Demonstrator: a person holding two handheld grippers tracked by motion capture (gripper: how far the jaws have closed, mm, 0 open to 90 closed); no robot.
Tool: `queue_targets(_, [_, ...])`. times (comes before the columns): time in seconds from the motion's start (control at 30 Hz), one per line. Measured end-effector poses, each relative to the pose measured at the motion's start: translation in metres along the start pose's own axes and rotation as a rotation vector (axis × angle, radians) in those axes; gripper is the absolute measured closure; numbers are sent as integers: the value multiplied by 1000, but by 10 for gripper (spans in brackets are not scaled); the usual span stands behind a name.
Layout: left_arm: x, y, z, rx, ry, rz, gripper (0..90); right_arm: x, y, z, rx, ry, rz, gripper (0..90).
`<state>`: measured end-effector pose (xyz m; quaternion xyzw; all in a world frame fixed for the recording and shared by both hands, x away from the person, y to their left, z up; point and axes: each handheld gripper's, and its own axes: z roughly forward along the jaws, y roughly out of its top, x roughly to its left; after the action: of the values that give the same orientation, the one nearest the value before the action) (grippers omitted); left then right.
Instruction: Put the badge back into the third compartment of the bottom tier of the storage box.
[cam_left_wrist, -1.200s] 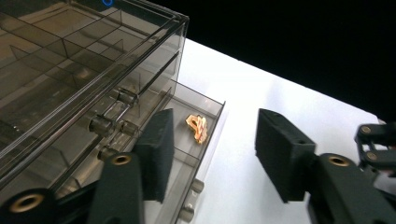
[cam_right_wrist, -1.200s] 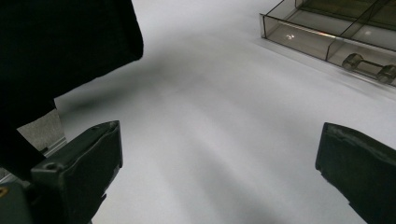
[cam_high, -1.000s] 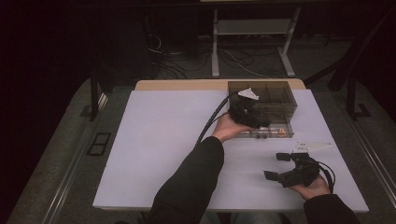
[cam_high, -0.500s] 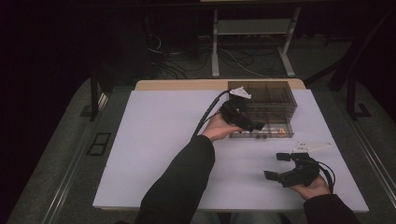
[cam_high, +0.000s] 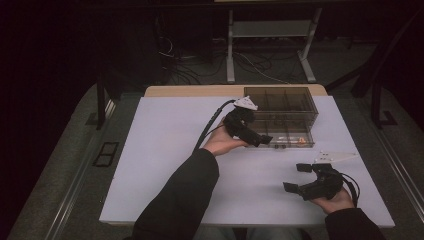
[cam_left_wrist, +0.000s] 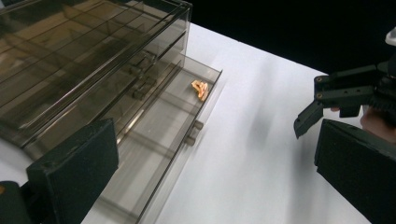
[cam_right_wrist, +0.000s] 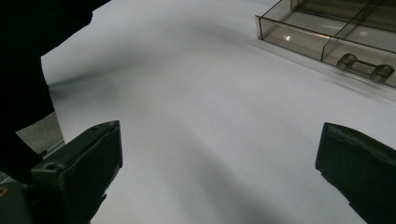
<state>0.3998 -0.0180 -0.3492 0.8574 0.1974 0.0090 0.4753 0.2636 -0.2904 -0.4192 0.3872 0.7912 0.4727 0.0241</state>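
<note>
Left gripper (cam_high: 260, 137) jaws wide, just been opening, nothing between them. Orange piece (cam_left_wrist: 201, 89) lies in the open drawer (cam_left_wrist: 154, 140), ahead of the jaws. Right gripper (cam_high: 300, 177) wide, empty. Advice: push the drawer handle (cam_left_wrist: 192, 132) squarely to close it.

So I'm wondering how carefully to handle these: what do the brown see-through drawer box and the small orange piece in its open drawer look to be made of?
The brown see-through drawer box looks like smoke-tinted clear plastic, probably acrylic: glossy, and its inner dividers show through the walls. The small orange piece in the pulled-out bottom drawer looks matt and crinkled; its material is too small to tell.
</note>
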Motion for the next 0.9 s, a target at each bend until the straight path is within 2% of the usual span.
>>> queue_targets(0.2, [2, -14, -16, -28, 10, -4, 0, 0, 0, 1, 6, 1, -2, 1])
queue_targets(0.37, [3, -27, -30, -44, 36, -12, 0, 0, 0, 1, -1, -4, -3, 1])
queue_targets(0.47, [2, -33, -37, -44, 49, -14, 0, 0, 0, 1, 3, -4, 1, 1])
queue_targets(0.63, [0, -44, -49, -80, 51, -20, 0, 0, 0, 2, 6, -6, 3, 1])
queue_targets(0.9, [-2, -64, -65, -101, 79, -41, 0, 1, 0, 2, 5, -1, 9, 0])
